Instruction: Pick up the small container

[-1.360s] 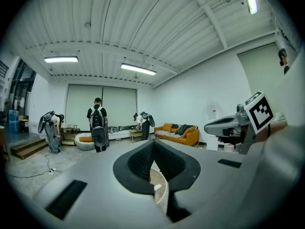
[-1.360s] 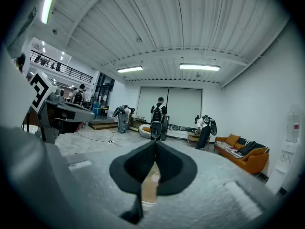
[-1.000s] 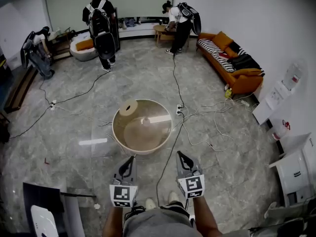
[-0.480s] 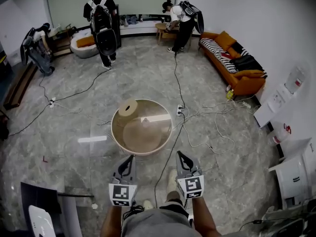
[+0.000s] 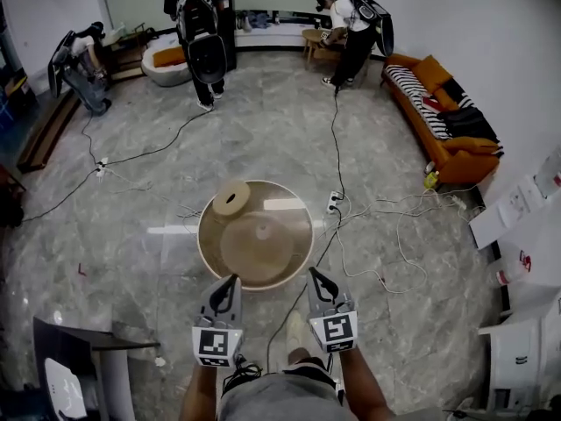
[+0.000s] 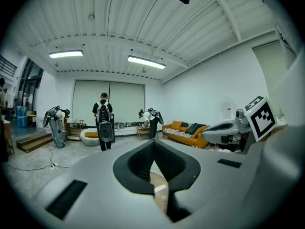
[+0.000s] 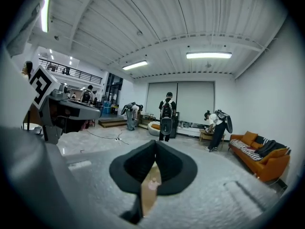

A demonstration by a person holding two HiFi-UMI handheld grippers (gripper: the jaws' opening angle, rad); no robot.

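Observation:
A small pale container (image 5: 262, 230) stands near the middle of a round wooden table (image 5: 213, 251). A round tan lid-like disc (image 5: 231, 197) lies on the table's far left rim. My left gripper (image 5: 231, 281) and right gripper (image 5: 312, 275) hover side by side just short of the table's near edge, both shut and empty. In the right gripper view the jaws (image 7: 155, 145) meet at their tips, and the small container (image 7: 153, 183) shows through the slit below them. In the left gripper view the gripper (image 6: 153, 142) is shut too, with a strip of table (image 6: 160, 191) behind it.
Cables run over the marble floor around the table, with a power strip (image 5: 333, 202) at its far right. An orange sofa (image 5: 449, 125) lines the right wall. Three people with backpacks (image 5: 203, 33) stand at the back. A dark stand (image 5: 88, 349) is at my near left.
The table has come closer to both grippers and sits more centred between them. Both grippers stay shut and side by side.

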